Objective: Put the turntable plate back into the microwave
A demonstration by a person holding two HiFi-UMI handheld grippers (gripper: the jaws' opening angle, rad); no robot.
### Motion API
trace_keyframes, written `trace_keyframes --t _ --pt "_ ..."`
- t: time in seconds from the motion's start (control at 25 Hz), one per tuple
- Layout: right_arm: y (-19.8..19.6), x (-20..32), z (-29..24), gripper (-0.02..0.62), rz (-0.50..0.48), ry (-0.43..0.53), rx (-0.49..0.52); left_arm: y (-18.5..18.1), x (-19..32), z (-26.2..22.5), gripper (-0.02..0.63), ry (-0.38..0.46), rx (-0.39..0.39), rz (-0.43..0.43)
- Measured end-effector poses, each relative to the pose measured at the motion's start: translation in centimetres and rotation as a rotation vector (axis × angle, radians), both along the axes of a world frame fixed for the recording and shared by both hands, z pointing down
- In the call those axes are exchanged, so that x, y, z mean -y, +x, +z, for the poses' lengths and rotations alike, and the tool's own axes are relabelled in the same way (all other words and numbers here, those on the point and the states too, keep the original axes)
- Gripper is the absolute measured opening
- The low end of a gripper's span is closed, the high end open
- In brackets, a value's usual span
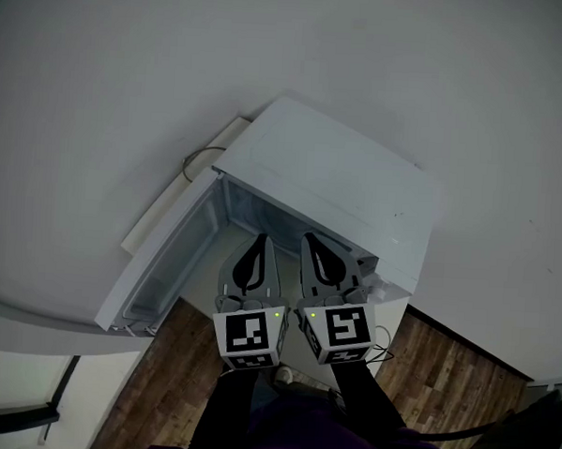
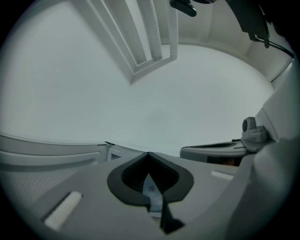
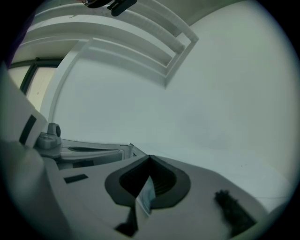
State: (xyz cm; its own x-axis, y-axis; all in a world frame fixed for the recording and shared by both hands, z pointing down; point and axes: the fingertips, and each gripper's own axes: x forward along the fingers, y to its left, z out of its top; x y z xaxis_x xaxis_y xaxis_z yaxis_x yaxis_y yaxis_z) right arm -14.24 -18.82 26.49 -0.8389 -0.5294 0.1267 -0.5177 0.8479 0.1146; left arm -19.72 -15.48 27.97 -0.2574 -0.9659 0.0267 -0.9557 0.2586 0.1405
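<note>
1. Progress is hard to judge. The white box-shaped microwave with smooth painted metal top [image 1: 330, 184] stands open, but the turntable plate shows in no view. It is not in the small visible part of the cavity and not in a gripper. Whether it already lies inside or still has to be fetched, I cannot tell. If it is inside, I judge that only closing the door is left.
2. The white matt table top [image 1: 64, 245] spreads around the microwave, plain and without texture. Where it ends behind the microwave, I cannot see.
3. The brown wooden plank floor [image 1: 179, 373] shows below the microwave's front, with clear grain and seams.
4. The flat white microwave door with translucent window pane [image 1: 171, 255] is swung out at the microwave's left side.
5. The left grey plastic gripper with black ribbed pads [image 2: 149, 153] points into the microwave's mouth. Its jaws are closed tip to tip and I see nothing held.
6. The right grey plastic gripper of the same shape [image 3: 150, 156] is just beside it. It is also fully closed and empty.
7. The thin dark wire loop [image 1: 198, 158] curves at the microwave's rear left corner.
</note>
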Motion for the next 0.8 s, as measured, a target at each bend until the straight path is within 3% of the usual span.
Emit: trace_keyframes --t 0.24,0.8 --pt "-0.1 -0.1 -0.6 0.009 -0.015 0.079 -0.048 -0.5 -0.3 -0.2 0.008 -0.001 -0.023 -0.022" --pt "-0.7 -0.2 -0.3 0.009 -0.031 0.080 -0.064 -1.3 -0.3 0.7 0.007 -0.009 -0.035 -0.056"
